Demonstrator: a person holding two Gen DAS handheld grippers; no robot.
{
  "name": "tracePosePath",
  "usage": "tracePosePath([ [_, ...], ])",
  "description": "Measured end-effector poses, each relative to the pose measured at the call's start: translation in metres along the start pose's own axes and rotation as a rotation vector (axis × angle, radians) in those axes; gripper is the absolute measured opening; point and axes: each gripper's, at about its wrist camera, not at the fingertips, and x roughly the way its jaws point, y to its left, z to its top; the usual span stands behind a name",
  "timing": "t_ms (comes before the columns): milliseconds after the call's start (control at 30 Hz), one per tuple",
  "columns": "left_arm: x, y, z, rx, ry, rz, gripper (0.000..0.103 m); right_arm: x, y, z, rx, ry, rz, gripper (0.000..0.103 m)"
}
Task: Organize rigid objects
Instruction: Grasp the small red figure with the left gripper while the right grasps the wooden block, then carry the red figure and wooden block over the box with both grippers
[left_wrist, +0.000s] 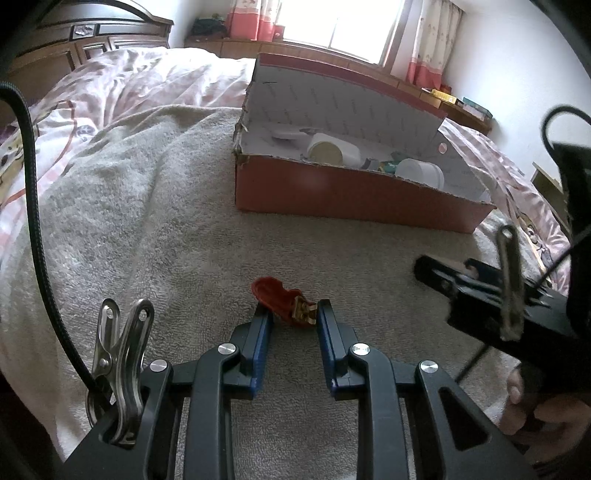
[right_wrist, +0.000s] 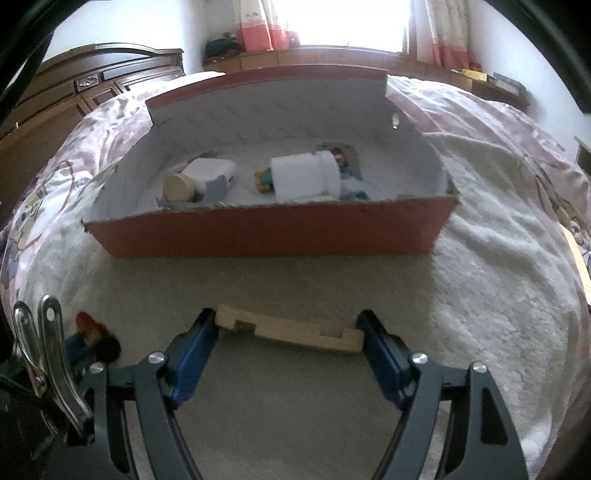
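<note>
My left gripper has its blue pads on either side of a small red object with a gold clip end that lies on the grey towel; whether the pads press it is unclear. My right gripper is open wide, with a notched wooden block spanning between its fingertips on the towel. The red cardboard box stands ahead, holding a white jar, a white bottle with a tan cap and small toys. The right gripper shows in the left wrist view.
A grey towel covers a bed with a pink patterned quilt. A dark wooden headboard is at the left. A window sill with books runs behind the box.
</note>
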Motion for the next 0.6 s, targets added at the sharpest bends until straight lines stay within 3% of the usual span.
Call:
tracePosePath([
  [600, -0.007, -0.013, 0.002, 0.045, -0.013, 0.046, 0.026, -0.025, -0.031, -0.028, -0.04, -0.037, 0.067, 0.08],
])
